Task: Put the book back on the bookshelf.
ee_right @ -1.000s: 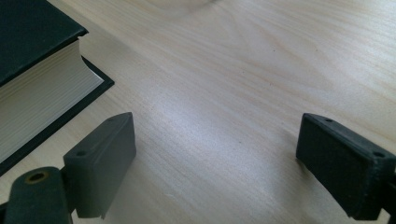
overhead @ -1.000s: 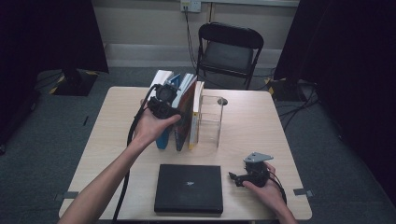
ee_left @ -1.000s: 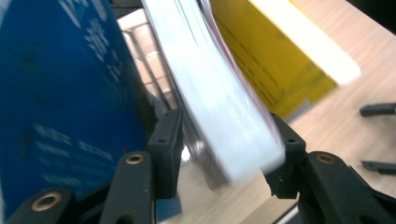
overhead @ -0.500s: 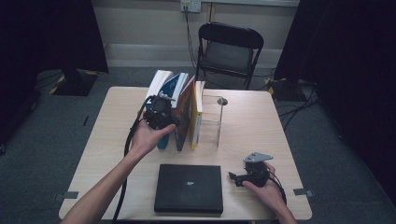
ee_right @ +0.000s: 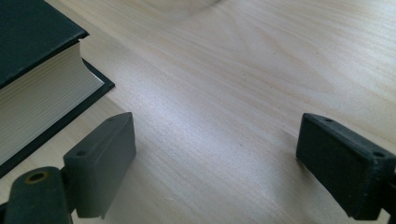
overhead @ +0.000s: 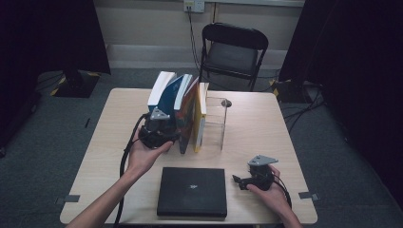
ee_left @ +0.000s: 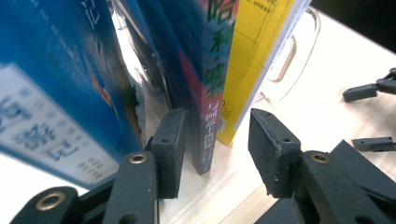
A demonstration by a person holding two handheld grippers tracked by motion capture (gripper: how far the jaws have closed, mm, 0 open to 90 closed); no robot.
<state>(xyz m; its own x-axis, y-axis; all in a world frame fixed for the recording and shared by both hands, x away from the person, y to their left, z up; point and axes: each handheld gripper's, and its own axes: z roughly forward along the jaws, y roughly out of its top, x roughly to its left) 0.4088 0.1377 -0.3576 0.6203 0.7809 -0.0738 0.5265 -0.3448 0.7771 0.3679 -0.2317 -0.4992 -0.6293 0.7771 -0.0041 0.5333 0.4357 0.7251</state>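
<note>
Several books stand in a leaning row by a clear acrylic stand (overhead: pixel 216 121) in mid-table: a blue one (overhead: pixel 166 95), a dark one with a red cover (overhead: pixel 186 118) and a yellow one (overhead: pixel 200 118). My left gripper (overhead: pixel 172 135) is at their near ends. In the left gripper view it (ee_left: pixel 219 149) is open, with its jaws on either side of the dark book's spine (ee_left: pixel 205 93); the left pad is close to it and the right pad is apart. My right gripper (ee_right: pixel 215 163) rests open on the table, just right of a flat black book (ee_right: pixel 28 60).
The black book (overhead: pixel 192 190) lies flat at the table's front edge (overhead: pixel 142 219). A black folding chair (overhead: pixel 233 52) stands behind the table. The right gripper (overhead: pixel 240 180) sits near the front right corner, with bare wood around it.
My left gripper has drawn back toward the person along the books' left side and now sits at their near ends. The right gripper has stayed put.
</note>
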